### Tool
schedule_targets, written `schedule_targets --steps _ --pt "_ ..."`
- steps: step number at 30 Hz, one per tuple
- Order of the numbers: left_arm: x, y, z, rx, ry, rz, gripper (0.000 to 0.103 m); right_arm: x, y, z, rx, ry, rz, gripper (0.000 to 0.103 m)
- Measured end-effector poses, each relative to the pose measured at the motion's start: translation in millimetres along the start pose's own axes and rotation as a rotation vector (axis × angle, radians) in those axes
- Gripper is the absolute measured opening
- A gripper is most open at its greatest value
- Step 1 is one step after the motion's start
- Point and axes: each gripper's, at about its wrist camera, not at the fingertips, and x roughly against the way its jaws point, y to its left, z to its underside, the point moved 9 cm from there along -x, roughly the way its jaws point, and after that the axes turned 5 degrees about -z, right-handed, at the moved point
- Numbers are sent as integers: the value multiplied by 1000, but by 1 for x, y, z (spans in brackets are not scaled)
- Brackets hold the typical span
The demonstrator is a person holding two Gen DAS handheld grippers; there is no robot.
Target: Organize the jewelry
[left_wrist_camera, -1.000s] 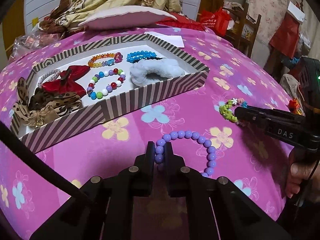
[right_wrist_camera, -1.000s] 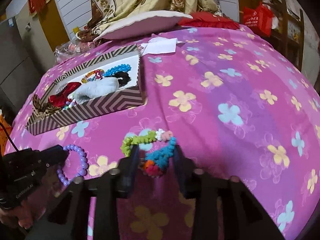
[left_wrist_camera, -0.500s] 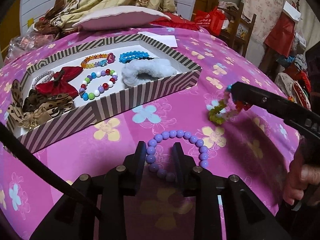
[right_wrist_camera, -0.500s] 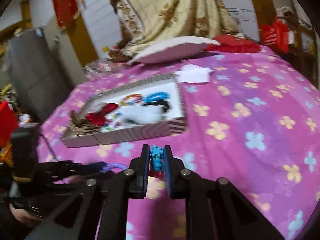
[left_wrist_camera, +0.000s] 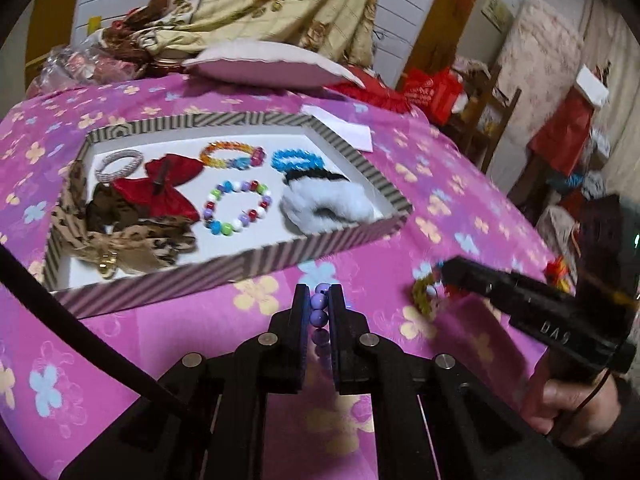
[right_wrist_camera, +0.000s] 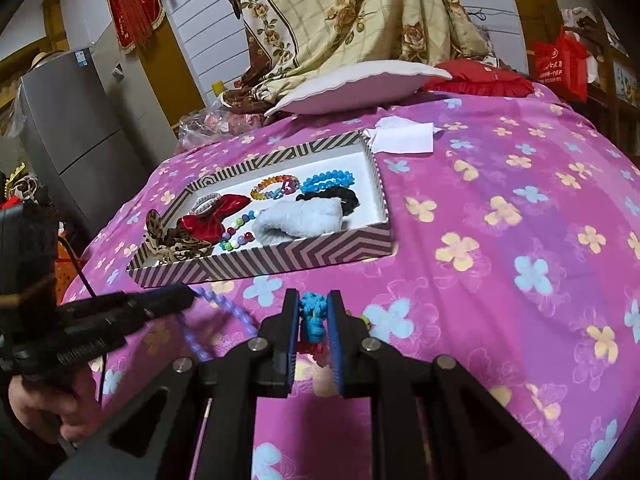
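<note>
My left gripper is shut on a purple bead bracelet and holds it above the pink flowered cloth, just in front of the striped jewelry box. The bracelet hangs from it in the right wrist view. My right gripper is shut on a multicolored loom-band bracelet, also lifted; it shows in the left wrist view, to the right of the box. The box holds several bracelets, bows and a white fluffy scrunchie.
A white pillow and a white paper lie beyond the box. A floral blanket is piled behind. A grey cabinet stands at left, and chairs and red bags at right.
Both grippers closed on their bracelets and lifted them off the cloth. The left opened briefly, then gripped the purple beads again. Both moved toward the box.
</note>
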Motion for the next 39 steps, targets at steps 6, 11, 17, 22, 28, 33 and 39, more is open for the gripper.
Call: schedule_targets --steps 6,11,17,22,28,33,39 --pt "2 14 2 20 17 -50 18 -7 10 2 8 17 -5 14" --pt "-1 31 16 37 66 -135 18 -20 28 9 35 55 10 14" --pt "-1 42 22 56 84 -172 18 -33 44 12 50 68 17 14" --pt "0 46 21 69 85 -176 18 -36 58 11 76 72 12 14" --pt "-1 47 22 68 87 -184 18 -37 59 12 81 74 21 14" --pt "-4 50 23 60 91 -207 18 -34 56 9 82 53 36 14" --pt "-9 50 24 56 99 -218 18 -36 51 12 90 75 45 14"
